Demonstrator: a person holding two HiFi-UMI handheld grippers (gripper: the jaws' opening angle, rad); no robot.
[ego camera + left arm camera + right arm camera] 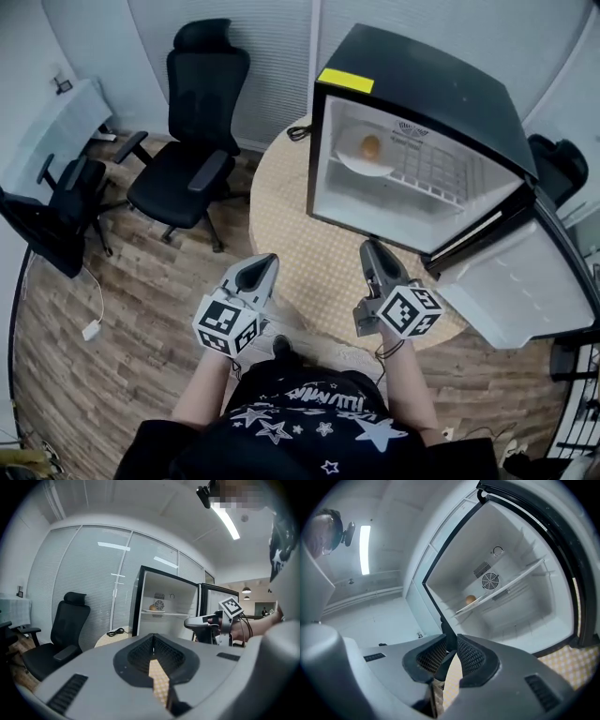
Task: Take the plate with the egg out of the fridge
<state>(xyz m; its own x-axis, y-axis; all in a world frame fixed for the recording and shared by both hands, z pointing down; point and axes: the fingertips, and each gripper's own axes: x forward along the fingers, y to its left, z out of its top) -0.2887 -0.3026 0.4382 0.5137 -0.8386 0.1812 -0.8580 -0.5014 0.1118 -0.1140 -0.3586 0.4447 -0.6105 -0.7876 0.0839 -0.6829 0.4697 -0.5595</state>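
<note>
Left gripper: my left gripper [265, 262] hangs over the near edge of the table [281, 216], pointing towards the fridge [422, 70].
Left fingers: pressed together at the tips, with nothing between them; past them I see only the table's patterned top.
Right gripper: my right gripper [370, 247] is beside the left one, a little apart from it, just in front of the fridge's open front.
Right fingers: all but closed, with only a thin slit between the tips, and they hold nothing.
Fridge: a small black one standing on the round table. Its door [520, 286] is swung wide open to the right in the head view.
Plate: the white plate [361, 164] sits on the wire shelf [431, 173] inside the fridge, at the shelf's left end. It is well apart from both of my grippers.
Egg: a brown egg [371, 146] lies on the plate towards its back; it also shows small in both gripper views [153, 607] [471, 599].
Rest of fridge: white inside, with a round vent on the back wall behind the shelf.
Table: a black cable [298, 132] lies coiled on it at the fridge's left rear corner.
Room: a black office chair [192, 141] stands on the wooden floor [122, 309] to the left of the table.
</note>
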